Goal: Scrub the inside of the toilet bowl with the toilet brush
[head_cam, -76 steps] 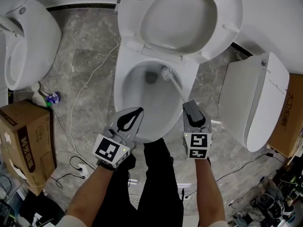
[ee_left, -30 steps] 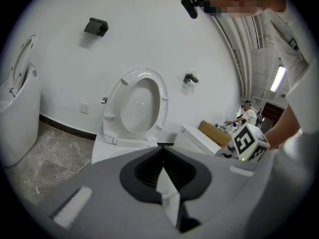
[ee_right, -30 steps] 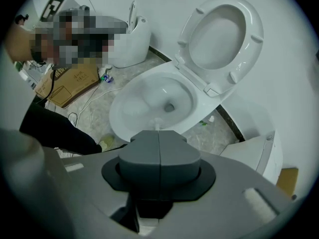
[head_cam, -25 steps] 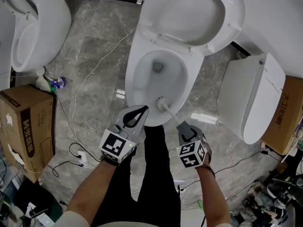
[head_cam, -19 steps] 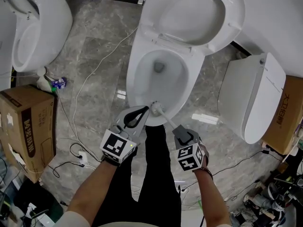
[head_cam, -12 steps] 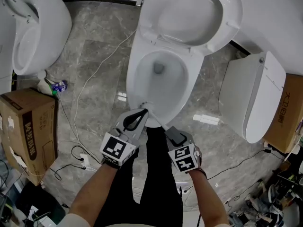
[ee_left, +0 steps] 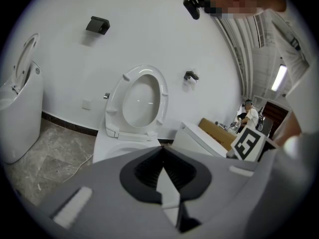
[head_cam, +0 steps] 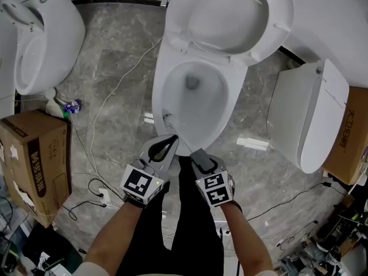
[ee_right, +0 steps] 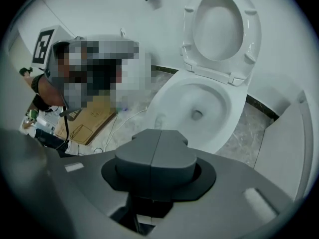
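The white toilet bowl (head_cam: 208,111) stands open with its seat and lid (head_cam: 230,16) raised. The toilet brush head (head_cam: 168,118) rests against the bowl's near-left inner wall, and its thin white handle slants back to my right gripper (head_cam: 194,152), which is shut on it just outside the near rim. In the right gripper view the brush head (ee_right: 159,120) shows faintly above the closed jaws (ee_right: 158,132), and the handle is hidden behind them. My left gripper (head_cam: 172,137) hovers by the near rim, shut and holding nothing. The left gripper (ee_left: 160,148) view looks at the raised seat (ee_left: 139,96).
Another white toilet (head_cam: 40,39) stands at the far left and a white toilet unit (head_cam: 307,117) at the right. Cardboard boxes (head_cam: 34,160) (head_cam: 351,131) flank the floor. Cables (head_cam: 98,125) trail over the marble floor. The person's black trousers (head_cam: 190,211) are below the grippers.
The right gripper has moved left and back toward the person, drawing the brush head from the far right of the bowl to its near-left wall. The left gripper has stayed in place.
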### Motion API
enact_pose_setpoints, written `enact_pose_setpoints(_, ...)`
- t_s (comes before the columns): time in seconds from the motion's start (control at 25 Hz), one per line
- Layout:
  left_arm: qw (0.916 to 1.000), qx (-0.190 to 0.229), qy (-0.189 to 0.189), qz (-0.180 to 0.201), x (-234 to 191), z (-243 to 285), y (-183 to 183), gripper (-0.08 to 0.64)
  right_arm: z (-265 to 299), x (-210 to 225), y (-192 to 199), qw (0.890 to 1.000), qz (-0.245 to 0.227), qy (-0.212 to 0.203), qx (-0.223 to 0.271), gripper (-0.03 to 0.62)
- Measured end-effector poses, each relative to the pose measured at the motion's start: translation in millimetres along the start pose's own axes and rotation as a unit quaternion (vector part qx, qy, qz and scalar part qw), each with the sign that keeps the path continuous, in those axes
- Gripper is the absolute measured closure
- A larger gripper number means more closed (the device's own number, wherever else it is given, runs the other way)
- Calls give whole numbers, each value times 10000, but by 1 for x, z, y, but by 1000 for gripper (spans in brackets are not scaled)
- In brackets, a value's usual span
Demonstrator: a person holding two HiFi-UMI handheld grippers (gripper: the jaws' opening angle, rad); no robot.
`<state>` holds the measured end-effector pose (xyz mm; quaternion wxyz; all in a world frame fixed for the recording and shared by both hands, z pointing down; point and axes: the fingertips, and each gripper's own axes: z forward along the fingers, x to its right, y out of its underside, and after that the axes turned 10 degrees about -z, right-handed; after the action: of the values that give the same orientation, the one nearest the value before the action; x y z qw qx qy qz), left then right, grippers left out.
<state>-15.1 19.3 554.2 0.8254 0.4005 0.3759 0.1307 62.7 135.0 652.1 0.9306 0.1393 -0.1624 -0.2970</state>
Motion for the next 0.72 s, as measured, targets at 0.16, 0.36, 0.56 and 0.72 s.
enact_pose_setpoints(0.16, 10000, -14, 7, -26, 2, 5, 0, 554, 4, 20, -14, 9974, 614, 67, 374, 426)
enact_pose_setpoints(0.36, 10000, -36, 22, -44, 2, 9, -4, 555, -2, 58, -16, 9914, 1068, 549, 518, 426)
enact_pose_setpoints(0.56, 9999, -67, 18, -90, 1, 17, -5, 555, 1, 73, -12, 9921, 943, 696, 454, 426)
enact_pose_setpoints(0.72, 9999, -91, 52, 20, -1, 23, -1, 554, 14, 81, -13, 9928, 739, 852, 408, 426)
